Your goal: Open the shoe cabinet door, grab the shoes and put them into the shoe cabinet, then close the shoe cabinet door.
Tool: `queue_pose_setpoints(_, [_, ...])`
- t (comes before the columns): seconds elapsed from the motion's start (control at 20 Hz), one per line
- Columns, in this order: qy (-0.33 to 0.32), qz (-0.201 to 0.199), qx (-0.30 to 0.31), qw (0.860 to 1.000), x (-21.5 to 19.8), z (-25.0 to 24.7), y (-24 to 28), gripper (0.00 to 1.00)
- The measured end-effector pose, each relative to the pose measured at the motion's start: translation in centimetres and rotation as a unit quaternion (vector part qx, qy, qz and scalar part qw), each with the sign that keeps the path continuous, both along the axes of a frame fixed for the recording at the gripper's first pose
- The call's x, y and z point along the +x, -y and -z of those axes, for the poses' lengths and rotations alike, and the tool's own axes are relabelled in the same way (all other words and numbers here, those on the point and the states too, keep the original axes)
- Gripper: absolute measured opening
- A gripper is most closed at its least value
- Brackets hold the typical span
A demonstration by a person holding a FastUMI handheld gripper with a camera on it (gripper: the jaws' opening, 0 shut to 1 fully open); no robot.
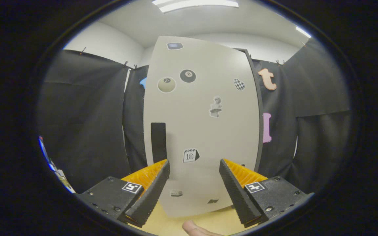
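- Pale grey and smooth, the shoe cabinet door (202, 131) stands just ahead of my gripper (194, 170), rising from the light wooden floor (162, 223) in front of the black cloth wall (84, 124).
- Stickers dot its face: a black billiard ball (188, 76), a cream ball (166, 85), a checkered egg (239, 84), a small statue figure (216, 107) and a calendar page (190, 155).
- A narrow black handle (158, 142) sits near the door's left edge, just beyond my left finger.
- The door's long axis runs upright, floor to top, its flat face turned toward me; the handle runs upright too.
- The door looks closed against the dark frame edge (258, 124) on its right.
- My fingers stand wide apart, holding nothing, the door's lower part showing between them.
- A fingertip (194, 228) shows below the fingers.
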State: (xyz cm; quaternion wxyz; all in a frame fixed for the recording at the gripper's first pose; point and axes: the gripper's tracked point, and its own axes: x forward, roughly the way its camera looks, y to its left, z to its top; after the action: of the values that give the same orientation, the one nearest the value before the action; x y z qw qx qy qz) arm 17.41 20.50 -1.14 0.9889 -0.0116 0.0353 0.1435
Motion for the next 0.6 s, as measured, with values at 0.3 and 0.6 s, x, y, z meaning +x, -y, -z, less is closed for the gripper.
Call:
queue_pose_setpoints(0.3, [-0.016,0.0,0.012,1.0,-5.4,1.5,1.2,0.98])
queue_pose_setpoints(0.6, [-0.012,0.007,0.002,1.0,-10.8,3.9,2.6,0.98])
